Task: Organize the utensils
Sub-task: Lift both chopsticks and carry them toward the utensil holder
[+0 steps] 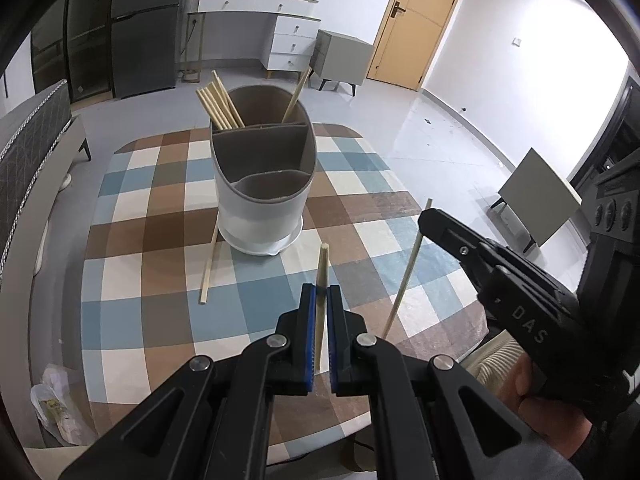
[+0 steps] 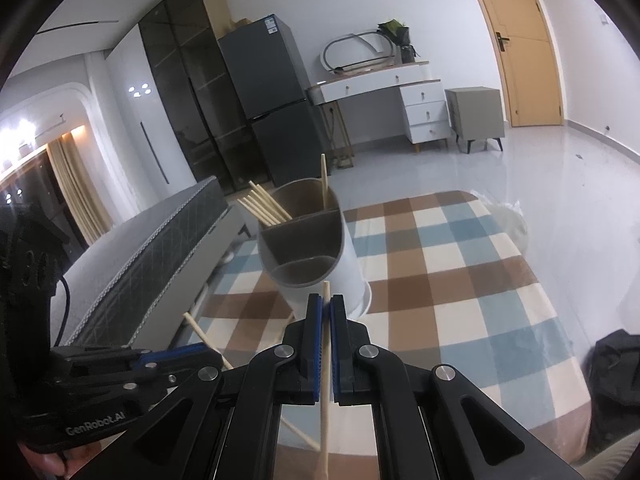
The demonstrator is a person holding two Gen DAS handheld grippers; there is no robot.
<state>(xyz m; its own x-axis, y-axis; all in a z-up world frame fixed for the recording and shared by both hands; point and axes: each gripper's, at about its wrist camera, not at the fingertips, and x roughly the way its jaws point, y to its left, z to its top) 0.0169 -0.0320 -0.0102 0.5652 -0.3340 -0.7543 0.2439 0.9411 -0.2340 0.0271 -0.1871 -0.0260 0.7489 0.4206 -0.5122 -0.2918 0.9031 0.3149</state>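
Holding one pale wooden chopstick in each pair of tongs, I am partway through tidying this table. My left gripper point(image 1: 319, 292) has its blue-padded jaws clamped on a chopstick point(image 1: 322, 264) whose tip pokes out just past the pads, and my right gripper point(image 2: 330, 308) is likewise pinched shut on its own thin stick point(image 2: 326, 364), which runs back below the jaws towards me. Ahead stands the white oval utensil holder with a grey-brown divided liner point(image 1: 262, 184) on the checked blue, brown and cream tablecloth point(image 1: 160, 240); its far compartment already carries a fanned bundle of chopsticks point(image 1: 218, 104) at one end and a single stick leaning at the other, while the middle and near compartments look empty. One more loose chopstick point(image 1: 210, 264) lies on the cloth, its far end touching the holder's base, so the job is not done yet. To do this step well, I judge I should bring one hand in at a time — the two grippers are near each other and could clash over the rim. Each stick wants tilting closer to upright, its lower end guided over the far compartment's edge, then released only once it is well inside, since a thin stick let go early may bounce off the divider and land in the wrong section.
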